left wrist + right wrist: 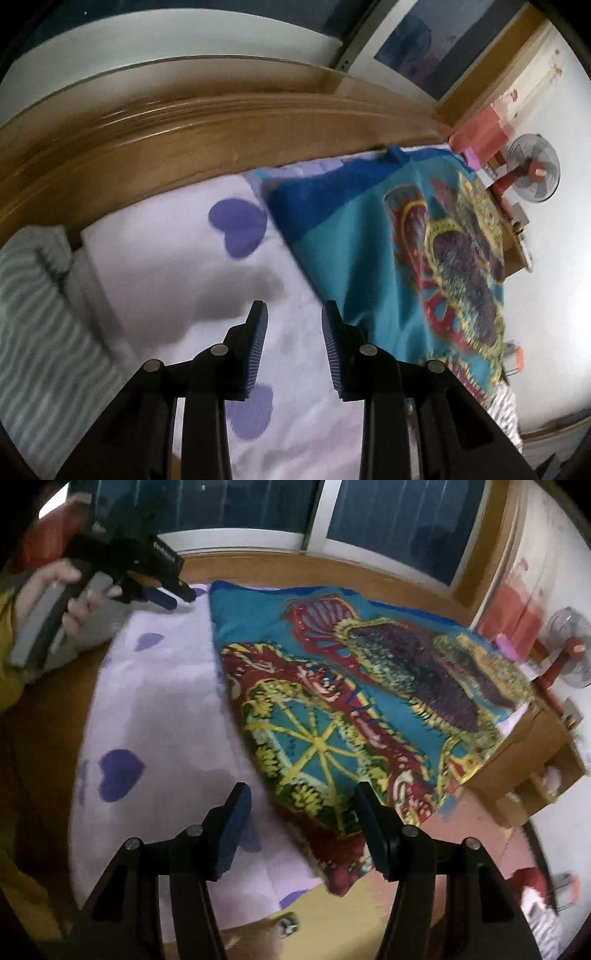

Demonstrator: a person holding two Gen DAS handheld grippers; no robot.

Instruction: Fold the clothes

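Note:
A teal garment (369,240) with a red, yellow and purple print lies spread on a lilac sheet (166,258) with purple hearts. My left gripper (294,310) hovers open over bare sheet just left of the garment's edge, with nothing between its blue pads. In the right wrist view the garment (369,686) fills the middle and right of the sheet (166,701). My right gripper (303,790) stands open above its near corner, gripping nothing. The left gripper (179,598), held by a hand, points at the garment's far left corner.
A wooden bed frame (184,140) curves behind the sheet under a window (388,517). Grey striped cloth (37,314) lies at the left. To the right are a wooden bedside stand (532,757), a red box (513,609) and a fan (570,651).

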